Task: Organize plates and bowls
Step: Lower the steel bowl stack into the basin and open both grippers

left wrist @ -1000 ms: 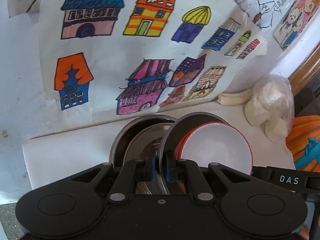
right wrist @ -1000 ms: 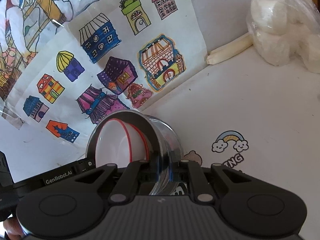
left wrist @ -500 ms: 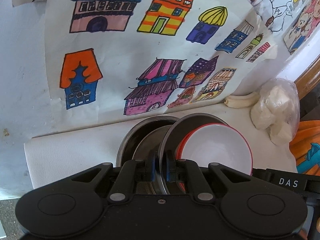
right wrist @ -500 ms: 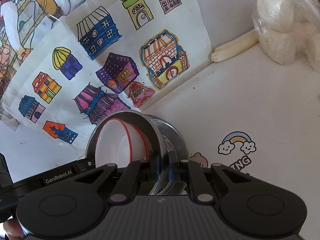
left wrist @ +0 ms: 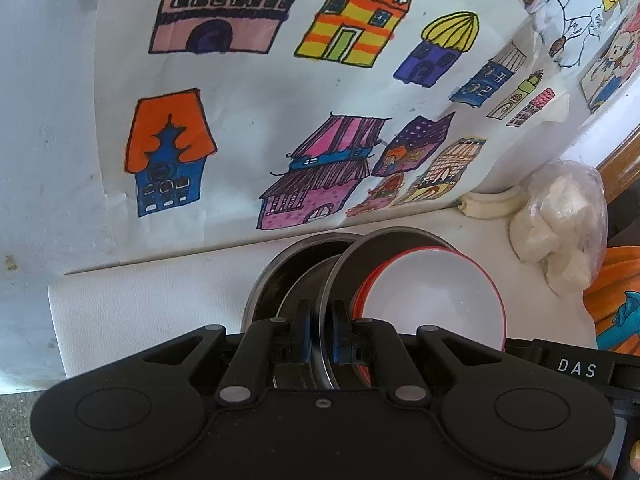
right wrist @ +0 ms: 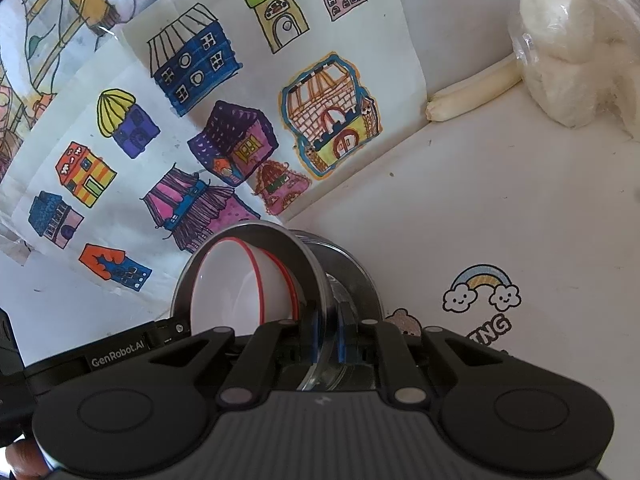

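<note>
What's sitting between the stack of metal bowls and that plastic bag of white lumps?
Nothing: in the right wrist view, bare white tabletop separates the metal bowls from the bag.

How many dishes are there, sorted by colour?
Steel dishes: 2, one held up and one behind it
White red-rimmed bowls: 2, nested, judging by two red rims
Total: 4
</note>
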Demonstrator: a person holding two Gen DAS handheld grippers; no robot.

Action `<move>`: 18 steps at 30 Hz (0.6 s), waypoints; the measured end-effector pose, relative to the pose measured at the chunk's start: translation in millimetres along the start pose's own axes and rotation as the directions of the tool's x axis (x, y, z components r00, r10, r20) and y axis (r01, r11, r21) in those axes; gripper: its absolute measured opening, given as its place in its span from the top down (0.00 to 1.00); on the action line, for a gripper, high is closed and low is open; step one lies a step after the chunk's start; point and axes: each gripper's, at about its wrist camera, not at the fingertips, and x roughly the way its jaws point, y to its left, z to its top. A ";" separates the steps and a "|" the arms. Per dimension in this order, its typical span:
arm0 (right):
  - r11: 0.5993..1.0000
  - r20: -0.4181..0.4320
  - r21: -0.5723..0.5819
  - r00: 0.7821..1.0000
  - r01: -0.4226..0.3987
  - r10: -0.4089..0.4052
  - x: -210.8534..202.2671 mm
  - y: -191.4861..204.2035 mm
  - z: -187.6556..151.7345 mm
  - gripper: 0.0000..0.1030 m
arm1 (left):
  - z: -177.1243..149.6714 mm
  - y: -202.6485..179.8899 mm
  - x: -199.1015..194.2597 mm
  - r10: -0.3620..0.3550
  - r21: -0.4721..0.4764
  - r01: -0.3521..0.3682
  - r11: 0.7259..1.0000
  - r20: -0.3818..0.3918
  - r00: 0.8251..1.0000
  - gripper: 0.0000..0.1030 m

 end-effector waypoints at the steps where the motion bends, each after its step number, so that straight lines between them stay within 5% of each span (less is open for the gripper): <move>1: 1.000 0.000 0.000 1.000 0.002 -0.002 0.0 0.1 0.5 0.88 | 0.2 0.2 0.7 0.000 -0.002 0.000 1.000 -0.002 1.000 0.92; 18: 1.000 0.001 -0.004 1.000 0.015 -0.015 5.0 -1.4 1.9 0.88 | 1.8 2.8 7.3 0.008 -0.024 -0.008 1.000 -0.022 1.000 0.92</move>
